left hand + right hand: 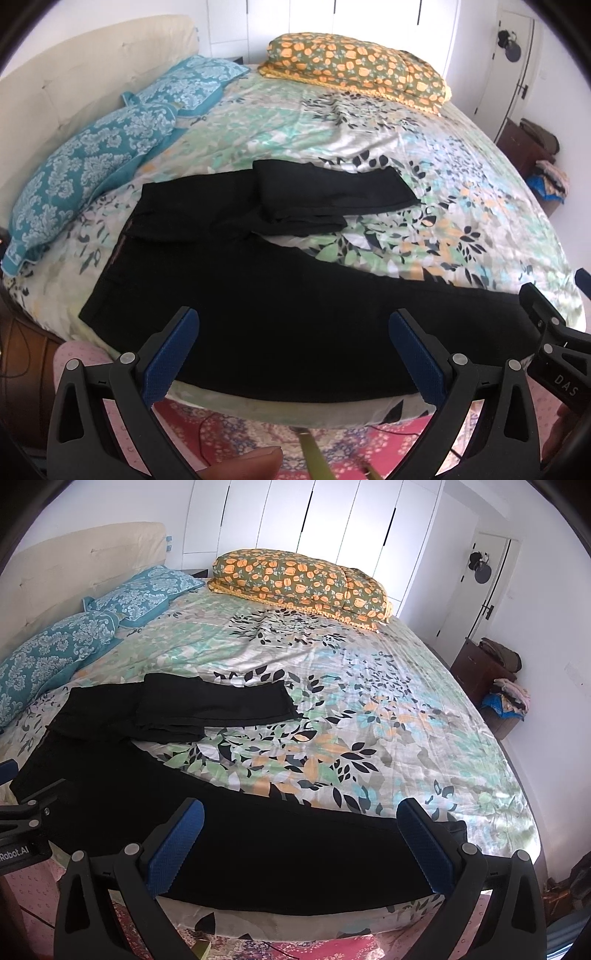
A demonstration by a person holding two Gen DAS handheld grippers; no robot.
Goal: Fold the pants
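Hovering my left gripper (291, 354) and right gripper (301, 845), both spread wide and grasping nothing, I am logging black pants (258, 314) lying along the bed's (369, 701) near edge.

Bed (369, 686) with cream headboard (74, 565) at left; white wardrobe (314, 520) behind; door (480, 583) upper right; bright daylight.

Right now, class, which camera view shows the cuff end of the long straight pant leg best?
The right wrist view: the cuff lies in sight beside the right finger. In the left wrist view, the right gripper covers that end.
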